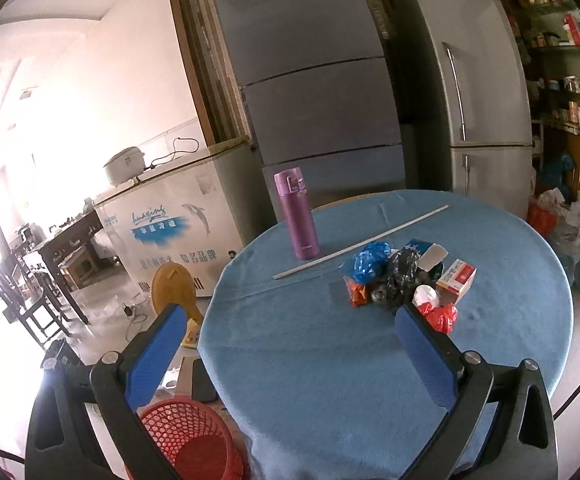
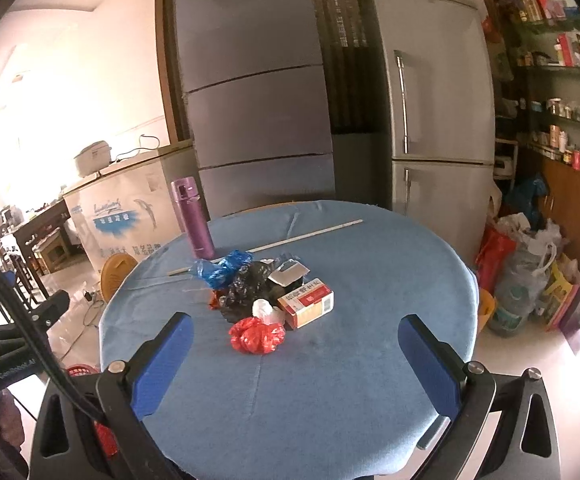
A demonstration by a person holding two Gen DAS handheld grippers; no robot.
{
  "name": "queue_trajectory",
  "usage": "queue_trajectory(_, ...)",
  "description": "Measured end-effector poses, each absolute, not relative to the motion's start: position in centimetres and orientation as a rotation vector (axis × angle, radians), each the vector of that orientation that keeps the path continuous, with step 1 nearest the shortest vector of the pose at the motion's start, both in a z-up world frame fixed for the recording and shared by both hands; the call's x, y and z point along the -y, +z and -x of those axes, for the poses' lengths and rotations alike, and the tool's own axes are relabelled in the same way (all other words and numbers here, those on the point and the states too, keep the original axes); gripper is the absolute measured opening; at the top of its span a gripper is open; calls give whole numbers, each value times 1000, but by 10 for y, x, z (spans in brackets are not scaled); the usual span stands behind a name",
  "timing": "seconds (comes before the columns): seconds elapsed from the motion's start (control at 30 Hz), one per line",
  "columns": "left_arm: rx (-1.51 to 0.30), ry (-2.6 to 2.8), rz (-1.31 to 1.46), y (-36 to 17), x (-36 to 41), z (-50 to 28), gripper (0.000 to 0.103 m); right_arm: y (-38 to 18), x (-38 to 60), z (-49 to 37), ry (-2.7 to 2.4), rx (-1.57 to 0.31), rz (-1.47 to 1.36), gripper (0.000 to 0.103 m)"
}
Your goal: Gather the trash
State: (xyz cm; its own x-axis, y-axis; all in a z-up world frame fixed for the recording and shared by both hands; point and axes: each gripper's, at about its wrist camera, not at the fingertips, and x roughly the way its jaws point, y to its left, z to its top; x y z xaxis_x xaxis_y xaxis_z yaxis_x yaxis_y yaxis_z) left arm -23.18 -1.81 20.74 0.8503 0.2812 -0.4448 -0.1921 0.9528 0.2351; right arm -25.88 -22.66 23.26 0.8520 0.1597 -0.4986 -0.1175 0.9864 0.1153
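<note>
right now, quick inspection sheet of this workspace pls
surface: round table under a blue cloth.
job's things: trash heap mid-table: red bag, blue bag, black bag, white wad, red-and-white carton; red basket on the floor by the table.
clutter: purple flask, upright; white rod, lying flat.
grippers: left gripper and right gripper both open, empty.
cables: black cable at the right view's left edge.
surroundings: fridges, chest freezer, shelves.
</note>
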Motion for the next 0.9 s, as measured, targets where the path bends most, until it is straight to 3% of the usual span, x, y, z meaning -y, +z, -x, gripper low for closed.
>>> queue_trajectory(0.9, -529, 269, -217, 197, 11, 227, 103, 234, 220, 250, 184, -548, -134, 103)
